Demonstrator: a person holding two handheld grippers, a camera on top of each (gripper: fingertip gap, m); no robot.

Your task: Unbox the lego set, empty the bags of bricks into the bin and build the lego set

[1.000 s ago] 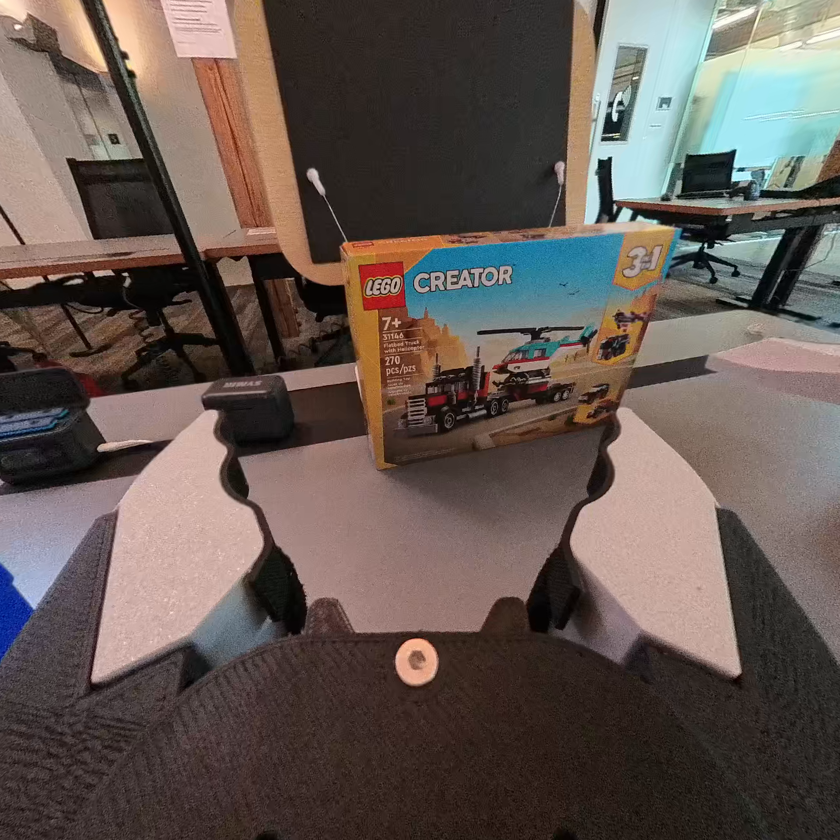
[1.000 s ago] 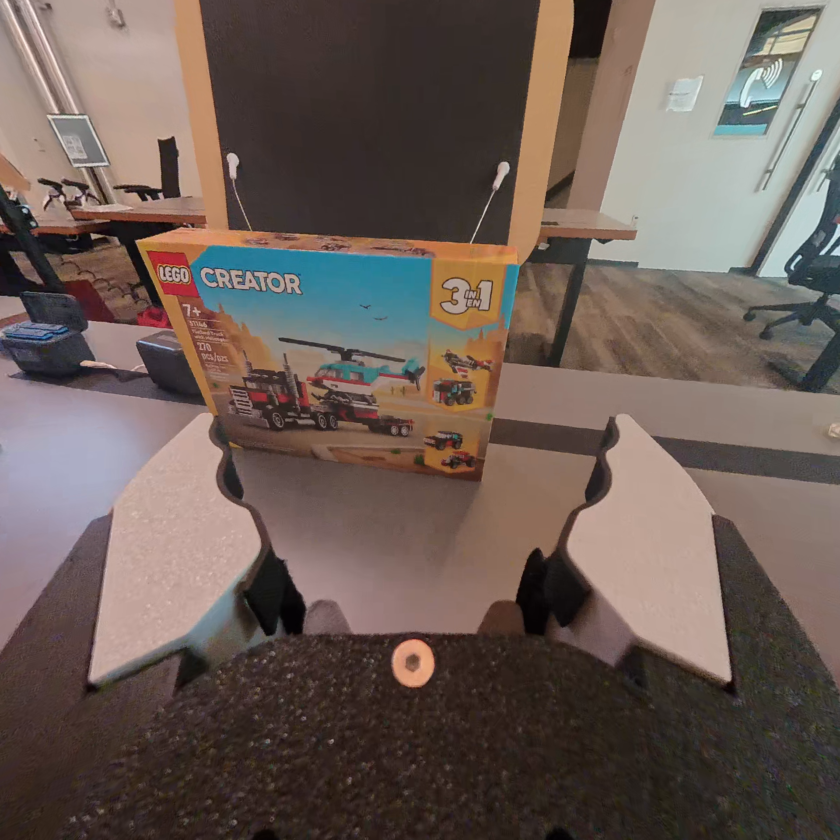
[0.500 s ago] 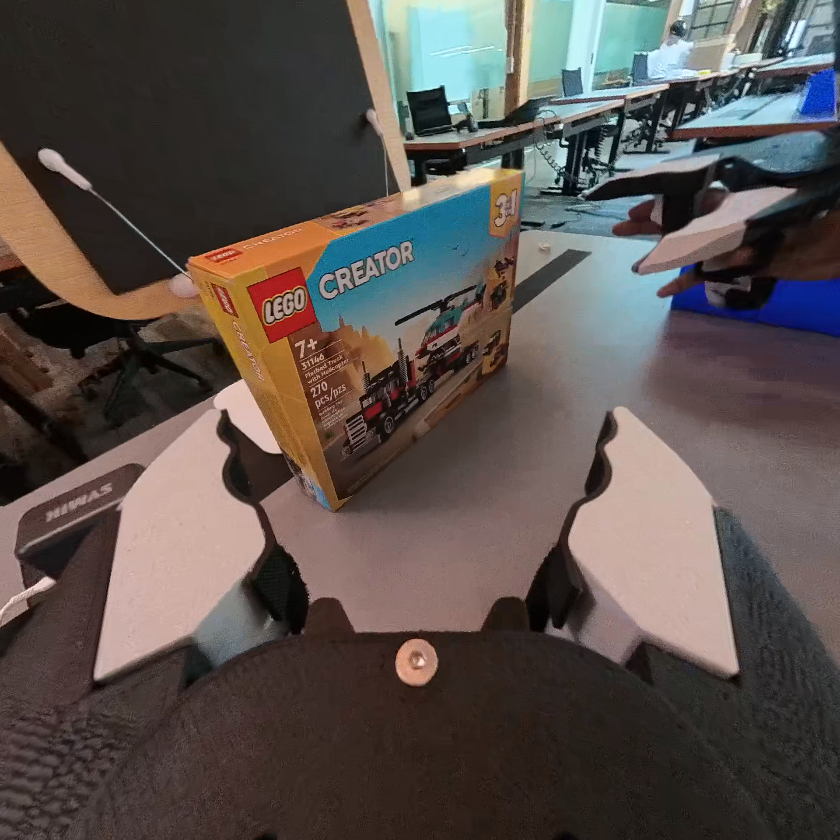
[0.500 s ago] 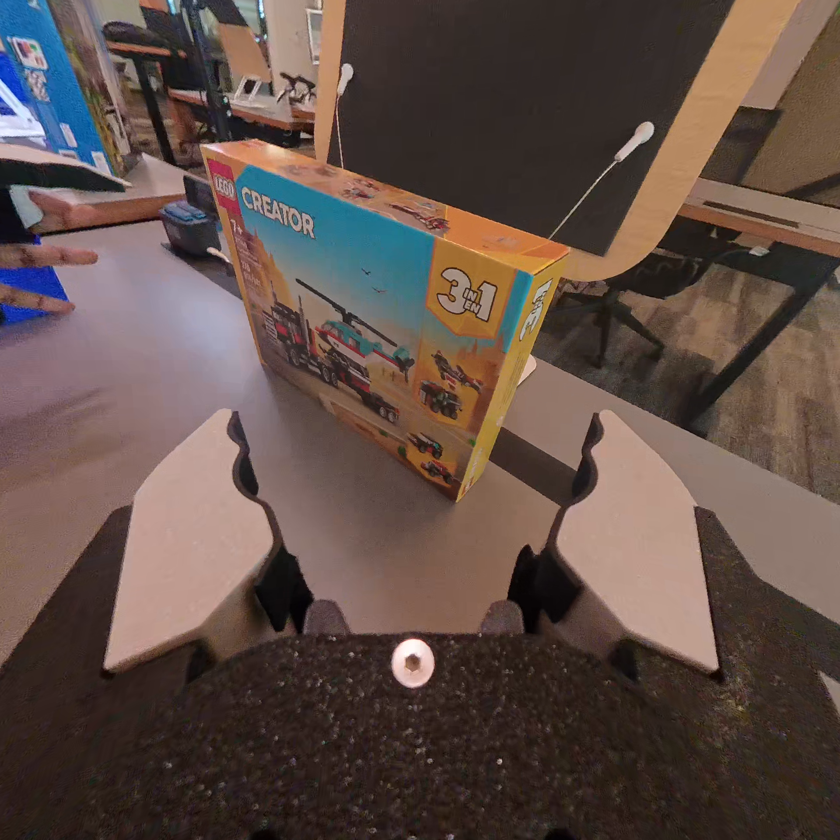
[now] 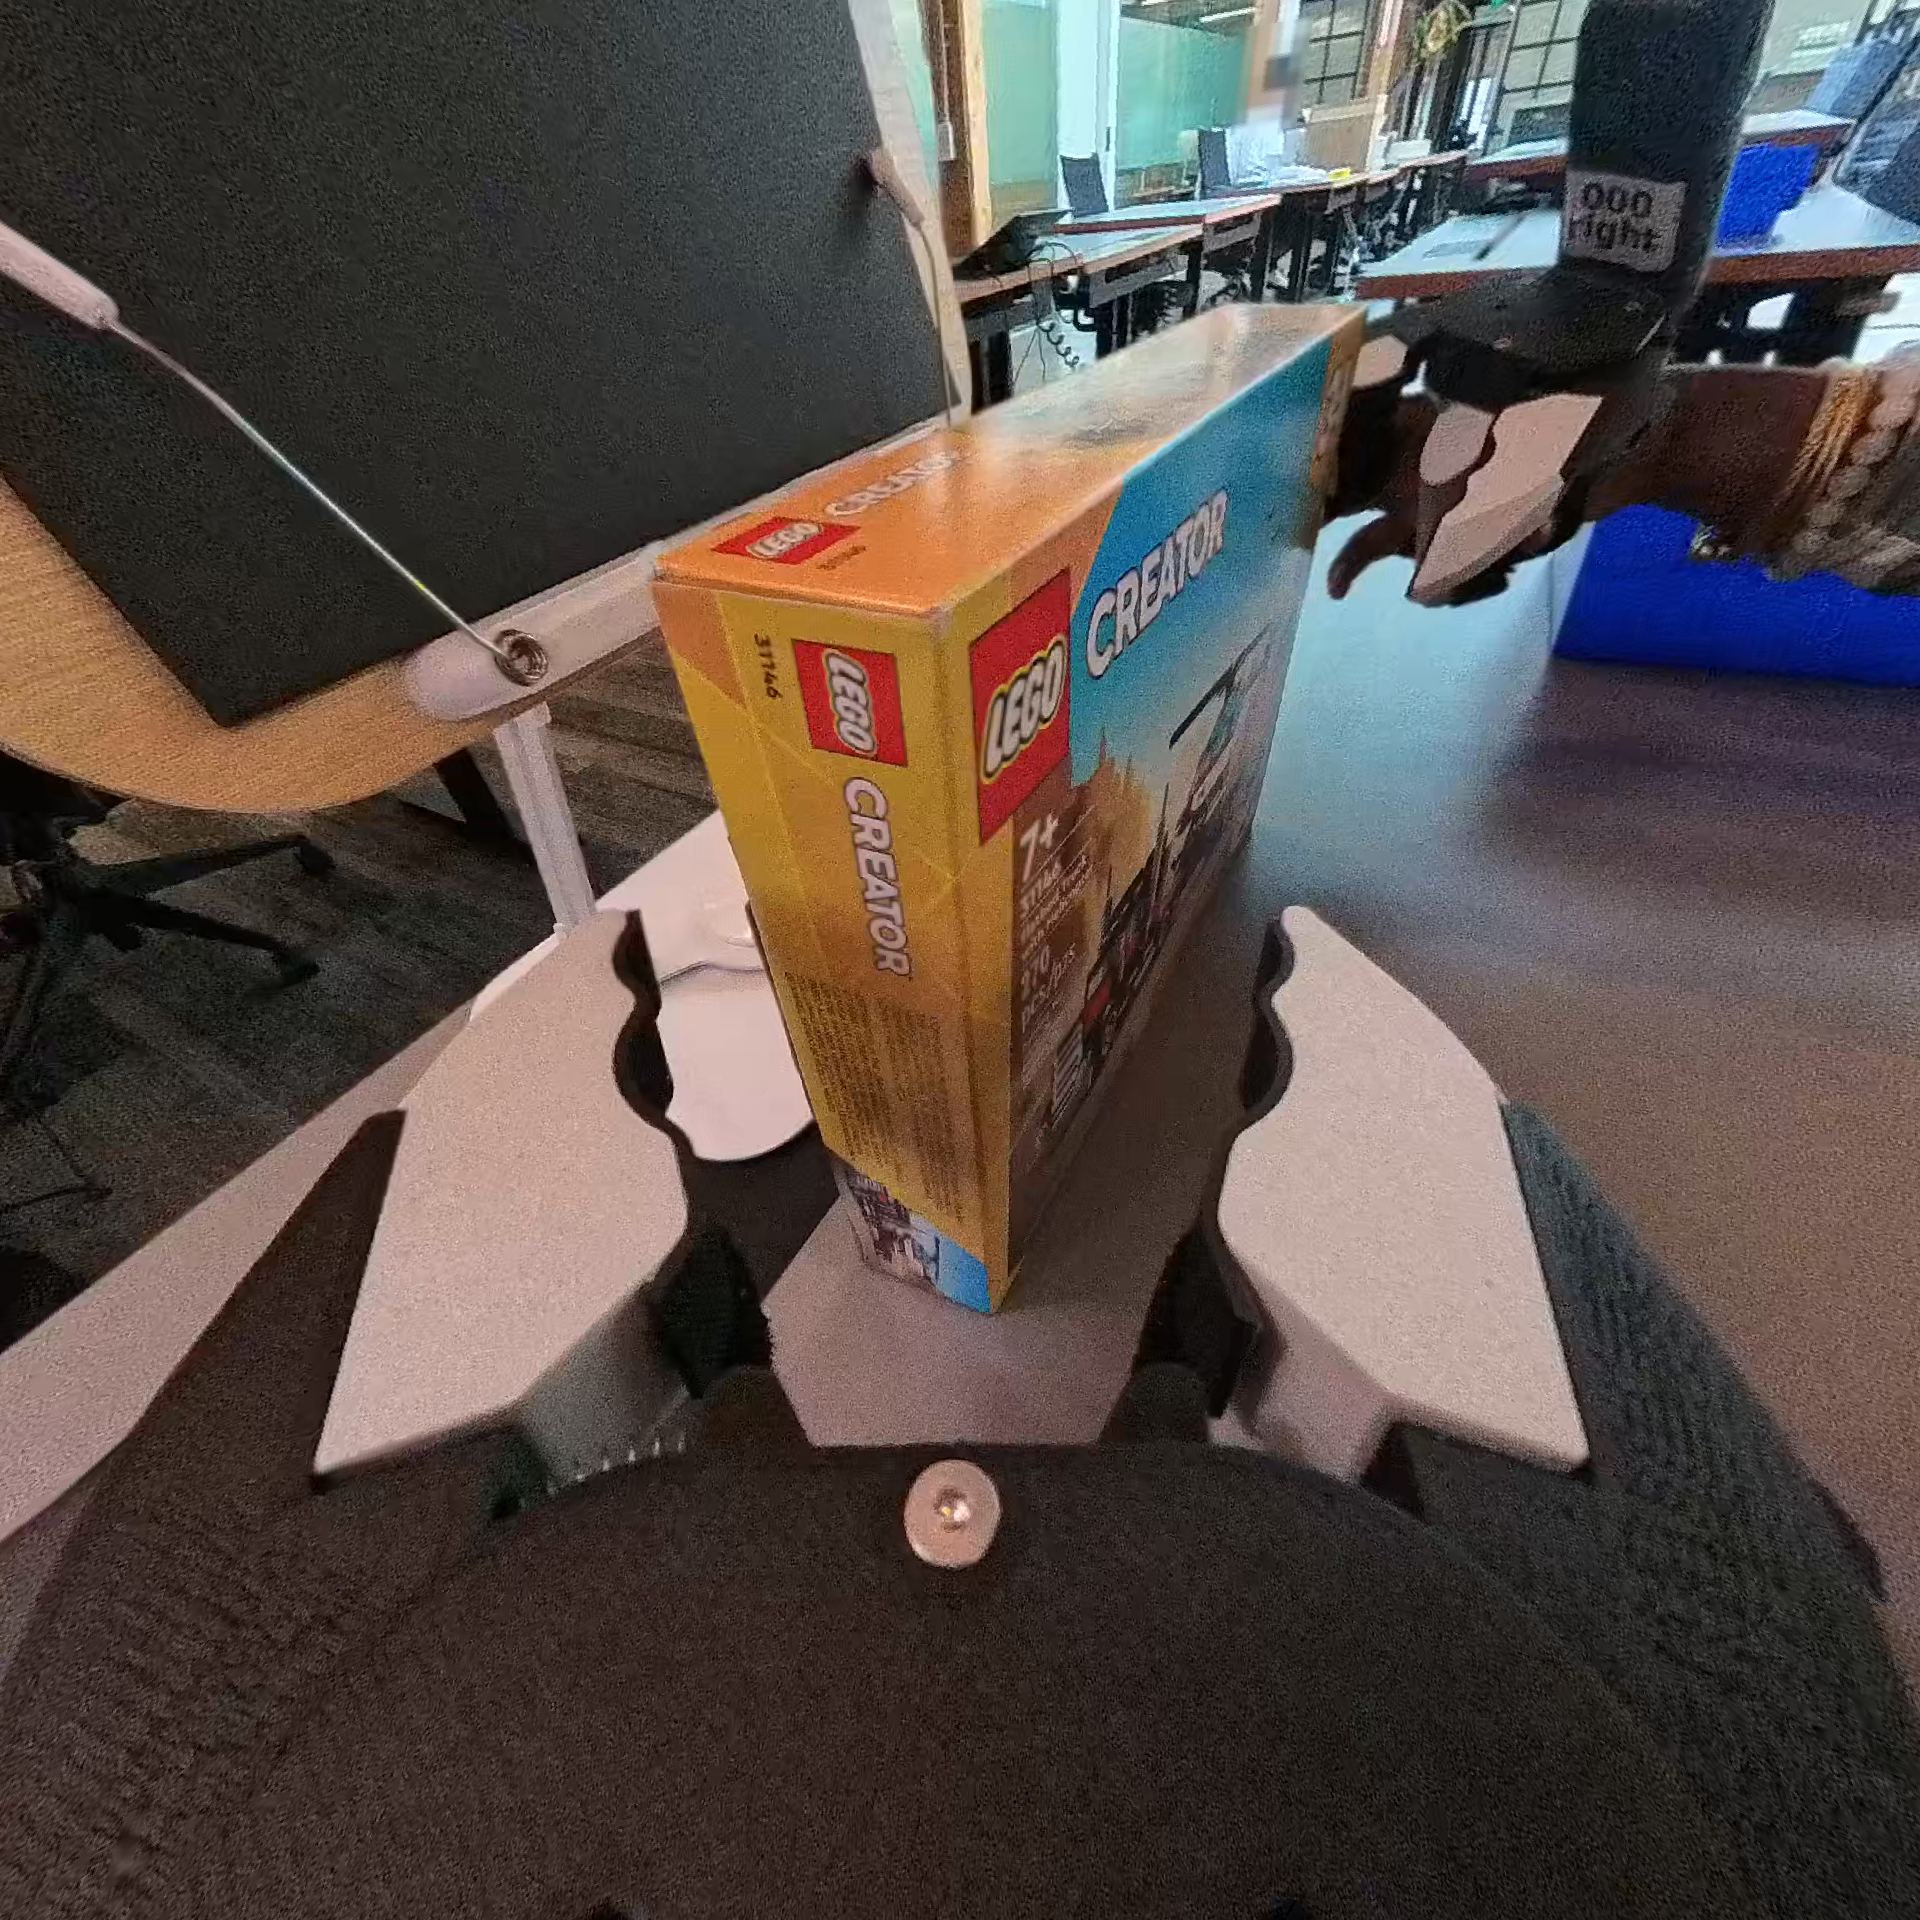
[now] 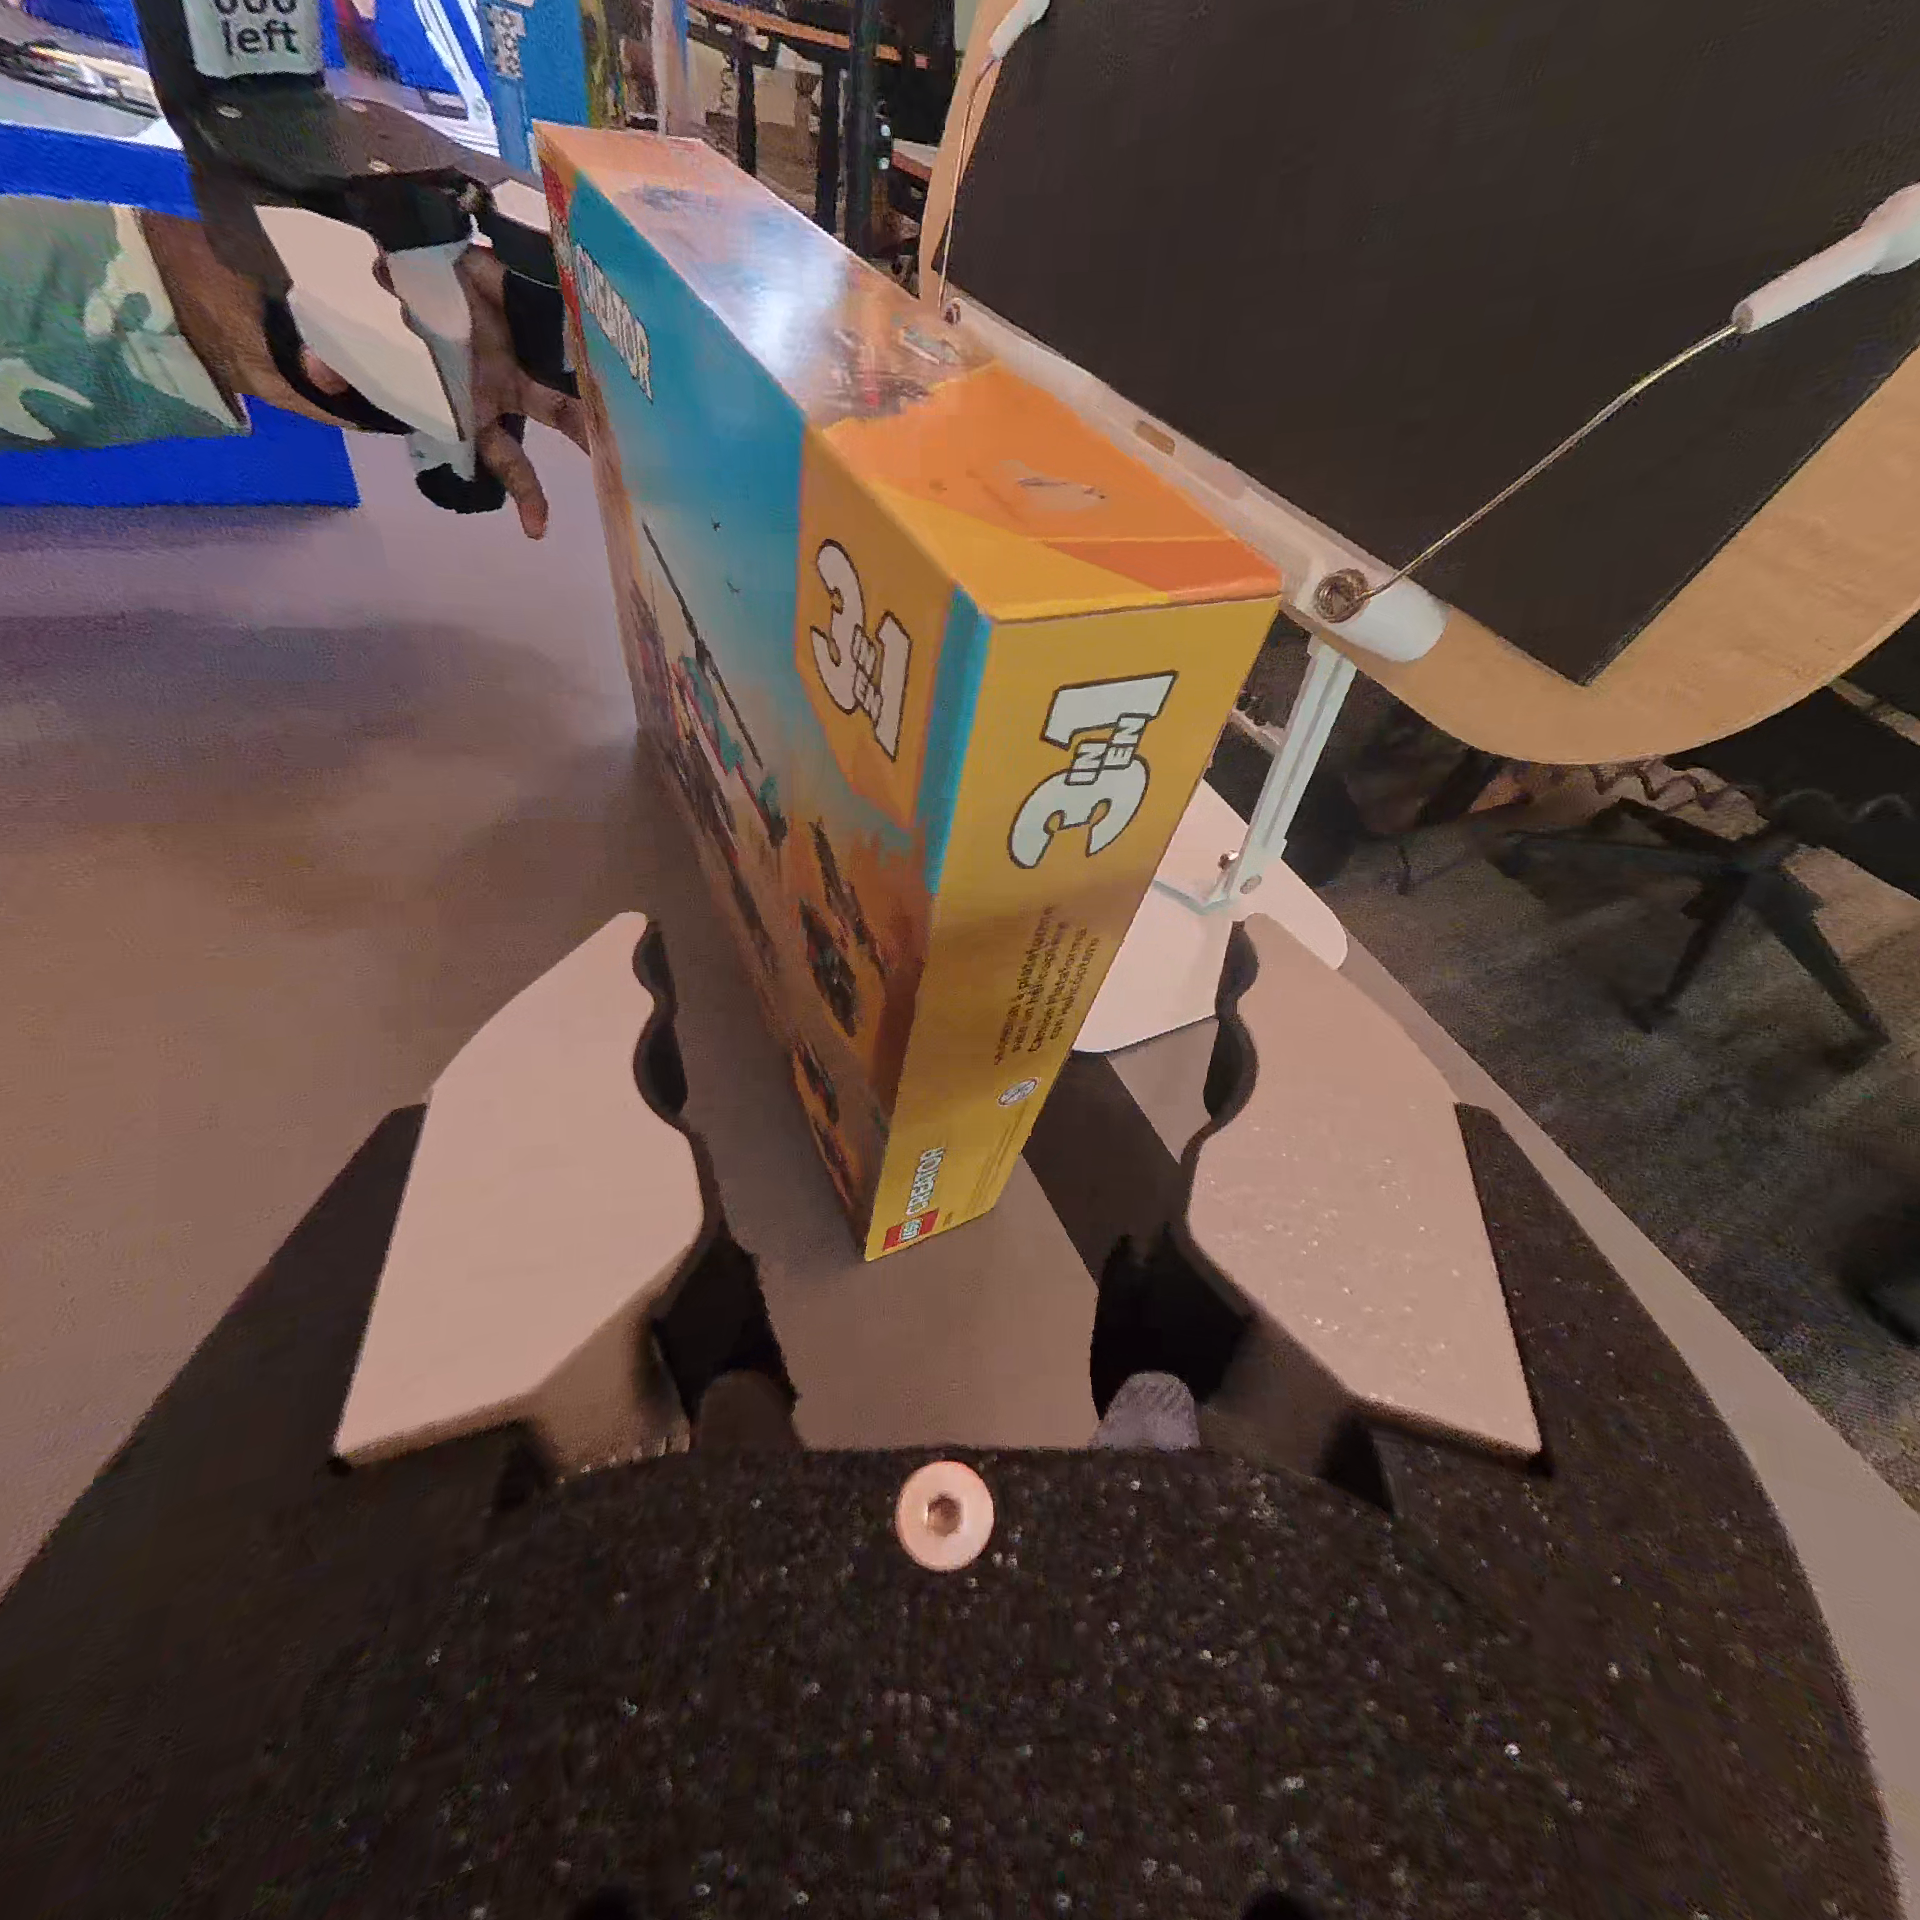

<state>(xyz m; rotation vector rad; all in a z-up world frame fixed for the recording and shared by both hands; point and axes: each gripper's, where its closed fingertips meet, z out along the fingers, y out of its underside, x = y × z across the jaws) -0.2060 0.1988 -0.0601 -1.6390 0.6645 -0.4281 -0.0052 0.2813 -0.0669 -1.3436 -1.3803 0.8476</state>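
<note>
The lego set box (image 5: 1039, 582) stands upright on its long edge on the grey table (image 5: 1558, 935), closed. My left gripper (image 5: 951, 925) is open, its two fingers on either side of the box's near left end, with gaps to the cardboard. My right gripper (image 6: 940, 925) is open and straddles the box's (image 6: 727, 436) right end in the same way. Each gripper shows at the far end of the box in the other's view: the right one (image 5: 1496, 488) and the left one (image 6: 436, 343), each held by a hand.
A blue bin (image 5: 1714, 613) sits on the table beyond the box; it also shows in the right wrist view (image 6: 177, 468). Right behind the box a dark panel (image 5: 416, 260) stands on a white base plate (image 5: 717, 1049), near the table's back edge. Desks and chairs fill the room behind.
Both grippers have swung from in front of the box to its two opposite ends. Each now has an end of the box between its open fingers. The box has not moved.
</note>
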